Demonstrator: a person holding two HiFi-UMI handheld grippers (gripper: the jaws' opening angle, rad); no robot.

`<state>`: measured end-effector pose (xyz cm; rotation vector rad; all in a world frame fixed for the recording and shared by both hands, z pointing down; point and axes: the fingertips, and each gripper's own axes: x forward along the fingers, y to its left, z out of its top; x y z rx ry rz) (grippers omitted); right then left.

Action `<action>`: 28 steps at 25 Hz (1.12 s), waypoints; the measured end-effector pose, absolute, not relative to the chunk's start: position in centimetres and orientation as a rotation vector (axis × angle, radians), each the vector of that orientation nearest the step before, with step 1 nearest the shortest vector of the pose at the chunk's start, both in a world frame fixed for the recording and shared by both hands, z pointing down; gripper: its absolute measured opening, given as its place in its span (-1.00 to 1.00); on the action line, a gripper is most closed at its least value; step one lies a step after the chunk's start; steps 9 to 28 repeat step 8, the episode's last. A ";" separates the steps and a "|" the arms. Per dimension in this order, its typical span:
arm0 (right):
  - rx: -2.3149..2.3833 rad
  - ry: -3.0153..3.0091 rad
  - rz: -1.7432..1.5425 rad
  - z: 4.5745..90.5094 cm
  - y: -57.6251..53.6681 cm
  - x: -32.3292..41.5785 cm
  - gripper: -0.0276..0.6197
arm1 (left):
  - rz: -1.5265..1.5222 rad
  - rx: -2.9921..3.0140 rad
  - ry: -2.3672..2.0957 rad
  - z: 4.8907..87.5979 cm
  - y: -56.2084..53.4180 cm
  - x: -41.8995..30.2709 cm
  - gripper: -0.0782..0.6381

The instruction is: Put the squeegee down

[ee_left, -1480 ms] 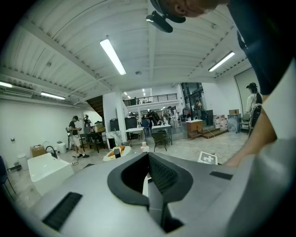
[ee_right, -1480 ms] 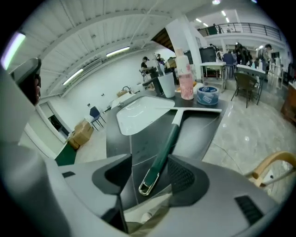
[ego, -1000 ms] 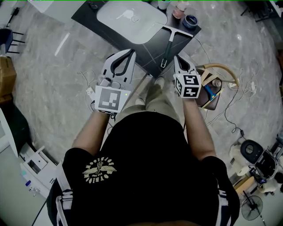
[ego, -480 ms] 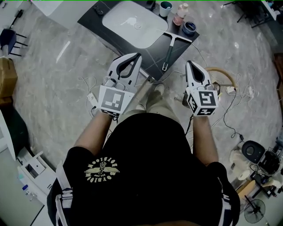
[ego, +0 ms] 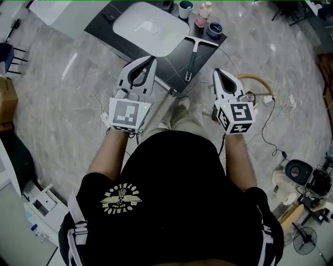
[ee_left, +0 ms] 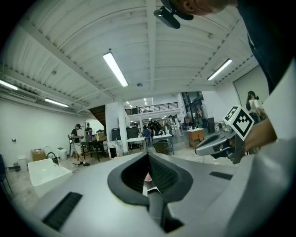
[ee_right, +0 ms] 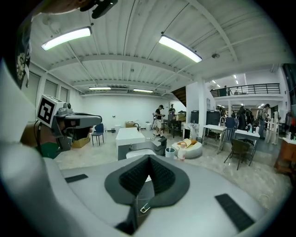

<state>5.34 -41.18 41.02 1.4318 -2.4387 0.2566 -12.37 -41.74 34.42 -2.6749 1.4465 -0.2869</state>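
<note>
Though near fingers [ego: 221, 81], squeegee [ego: 192, 58] apart

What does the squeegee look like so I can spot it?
Find the dark counter holding the white sink basin. Right of the basin lies the squeegee: a long dark handle with a pale crossbar, T-shaped and flat, unlike the cup and bottle beside it.

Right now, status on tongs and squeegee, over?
Left tongs and right tongs shut, empty. Squeegee lies flat on the dark counter, clear of both. Nothing in the way.
</note>
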 end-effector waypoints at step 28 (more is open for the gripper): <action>1.361 -2.466 0.282 41.7 -43.7 4.7 -0.83 | -0.253 -2.686 1.379 34.0 -44.2 -9.4 -0.72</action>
